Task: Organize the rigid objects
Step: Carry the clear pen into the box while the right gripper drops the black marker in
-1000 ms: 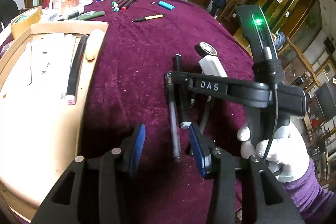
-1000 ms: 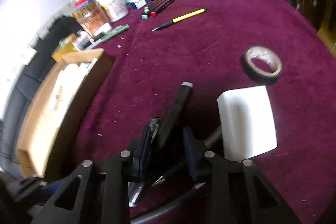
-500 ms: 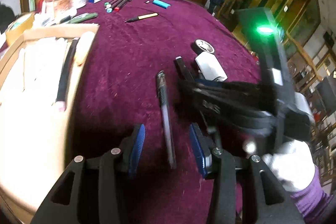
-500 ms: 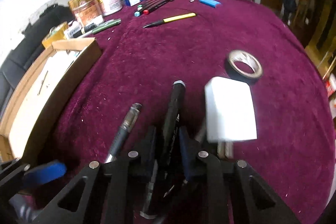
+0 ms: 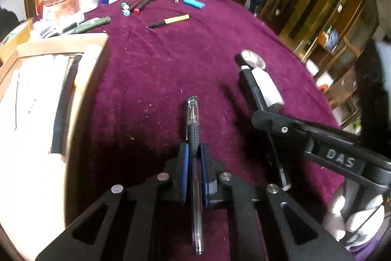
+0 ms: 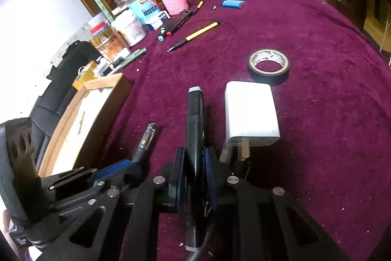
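Surroundings: my desk carries a tape roll, a white charger just beside my marker, a yellow pen, and jars at the far edge.
Box: cardboard tray off to the left, a dark stick lying inside.
Hard to read: tray contents blurred; the charger's prongs partly hidden behind my right gripper.
Left gripper: clenched on the clear gel pen, tip pointing away.
Right gripper: jaws closing, pads pressing the black marker.
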`<state>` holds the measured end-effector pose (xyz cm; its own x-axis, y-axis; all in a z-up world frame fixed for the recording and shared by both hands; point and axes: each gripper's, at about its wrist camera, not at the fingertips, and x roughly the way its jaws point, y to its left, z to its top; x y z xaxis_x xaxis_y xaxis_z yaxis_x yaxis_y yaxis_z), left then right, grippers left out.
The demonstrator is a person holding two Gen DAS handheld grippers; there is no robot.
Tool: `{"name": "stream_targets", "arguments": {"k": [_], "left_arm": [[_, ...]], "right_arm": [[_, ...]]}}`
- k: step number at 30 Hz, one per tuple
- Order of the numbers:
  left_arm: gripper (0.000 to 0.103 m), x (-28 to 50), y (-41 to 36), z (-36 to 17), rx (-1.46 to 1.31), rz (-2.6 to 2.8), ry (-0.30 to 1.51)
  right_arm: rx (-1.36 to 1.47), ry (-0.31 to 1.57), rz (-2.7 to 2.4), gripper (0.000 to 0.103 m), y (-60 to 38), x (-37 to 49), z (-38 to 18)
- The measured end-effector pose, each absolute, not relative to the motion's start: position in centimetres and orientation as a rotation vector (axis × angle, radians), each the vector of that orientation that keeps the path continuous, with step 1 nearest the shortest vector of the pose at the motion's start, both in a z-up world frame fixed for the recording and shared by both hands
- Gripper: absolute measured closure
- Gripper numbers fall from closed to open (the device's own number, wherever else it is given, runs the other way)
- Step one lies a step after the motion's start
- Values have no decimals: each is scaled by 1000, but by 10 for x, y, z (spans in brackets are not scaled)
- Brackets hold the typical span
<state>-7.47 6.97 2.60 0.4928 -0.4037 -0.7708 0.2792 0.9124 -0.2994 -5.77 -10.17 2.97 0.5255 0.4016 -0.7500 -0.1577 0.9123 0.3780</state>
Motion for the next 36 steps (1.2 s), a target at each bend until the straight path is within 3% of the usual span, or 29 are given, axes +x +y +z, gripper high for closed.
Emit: {"name": "stream_targets", "arguments": {"k": [14,26,36], "left_arm": [[93,-128,195,106,-328,-334,714],[93,-72,287,63,-344,-83,868],[92,-45,305,41,-425,-60,975]], "right_arm": [[266,845,562,87,-38,-76,102],[294,1041,759,87,81,-29,75],[192,1166,723,86,147,16,30]]}}
